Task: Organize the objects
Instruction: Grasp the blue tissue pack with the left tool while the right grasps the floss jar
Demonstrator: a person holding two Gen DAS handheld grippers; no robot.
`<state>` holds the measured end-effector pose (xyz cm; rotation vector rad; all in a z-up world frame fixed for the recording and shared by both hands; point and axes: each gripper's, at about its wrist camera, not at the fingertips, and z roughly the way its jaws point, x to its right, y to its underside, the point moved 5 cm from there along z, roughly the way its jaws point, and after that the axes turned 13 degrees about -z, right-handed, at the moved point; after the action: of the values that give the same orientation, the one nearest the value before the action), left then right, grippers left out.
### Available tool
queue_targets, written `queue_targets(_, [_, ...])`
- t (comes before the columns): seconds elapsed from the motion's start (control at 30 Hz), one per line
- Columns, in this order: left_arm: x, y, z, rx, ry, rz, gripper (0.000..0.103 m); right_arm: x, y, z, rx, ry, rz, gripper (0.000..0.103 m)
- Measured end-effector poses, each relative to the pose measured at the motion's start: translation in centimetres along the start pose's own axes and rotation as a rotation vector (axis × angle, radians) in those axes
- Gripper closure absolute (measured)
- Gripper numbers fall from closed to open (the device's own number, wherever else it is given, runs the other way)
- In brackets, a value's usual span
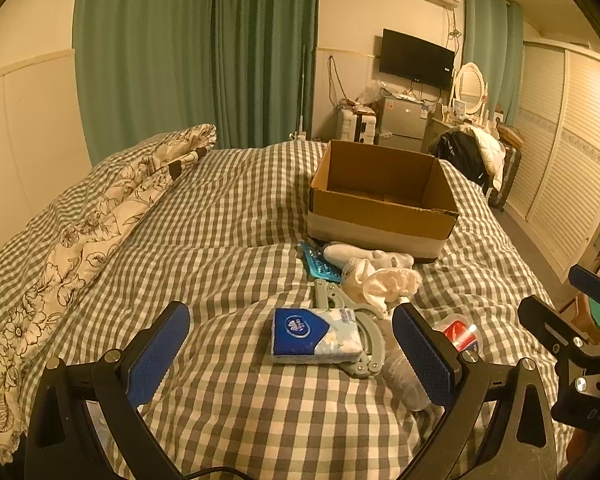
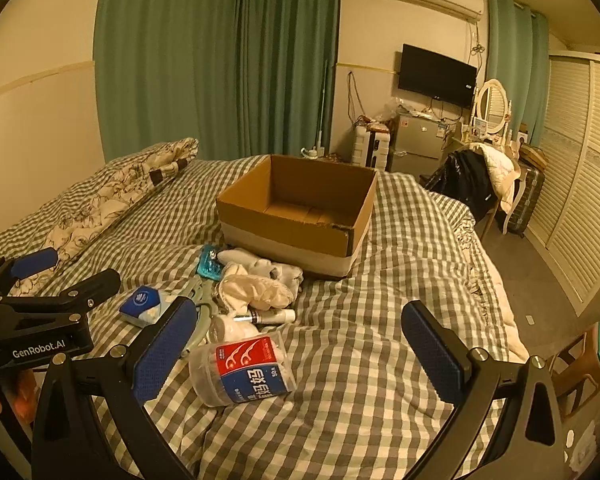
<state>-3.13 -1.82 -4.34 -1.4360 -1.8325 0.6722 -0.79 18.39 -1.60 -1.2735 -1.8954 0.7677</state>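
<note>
An open cardboard box [image 1: 384, 196] [image 2: 300, 216] stands on the checked bed. In front of it lies a heap: a blue tissue pack [image 1: 314, 334] [image 2: 142, 306], a grey-green hanger [image 1: 346, 302], white socks and cloth [image 1: 380, 276] [image 2: 260, 284], a teal blister pack [image 1: 318, 266] [image 2: 210, 266], a small tube [image 2: 272, 316] and a clear floss-pick tub with a red and blue label [image 2: 246, 368] [image 1: 460, 332]. My left gripper [image 1: 292, 354] is open above the tissue pack. My right gripper [image 2: 294, 354] is open over the tub, touching nothing.
A floral pillow [image 1: 112, 208] lies along the bed's left side. The bed's right edge drops to the floor beside slatted wardrobe doors [image 2: 580, 200]. A chair with clothes [image 2: 484, 180], a fridge and a wall TV stand beyond the bed's far end.
</note>
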Motion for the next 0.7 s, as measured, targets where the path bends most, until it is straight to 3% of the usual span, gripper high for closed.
queue_targets(0.23, [-1.5, 0.9, 1.9, -0.044, -0.030, -0.010, 0.000, -1.8, 1.2, 2.5, -0.056, -0.058, -0.047, 0.000])
queue_targets(0.5, [-2.6, 2.1, 4.1, -0.106, -0.046, -0.014, 0.000, -3.9, 4.3, 7.1, -0.190, -0.154, -0.077, 0.003])
queue_targets(0.7, [-2.9, 2.9, 5.6, -0.149, -0.050, -0.015, 0.000, -5.1, 4.8, 8.2, -0.225, -0.205, -0.103, 0.003])
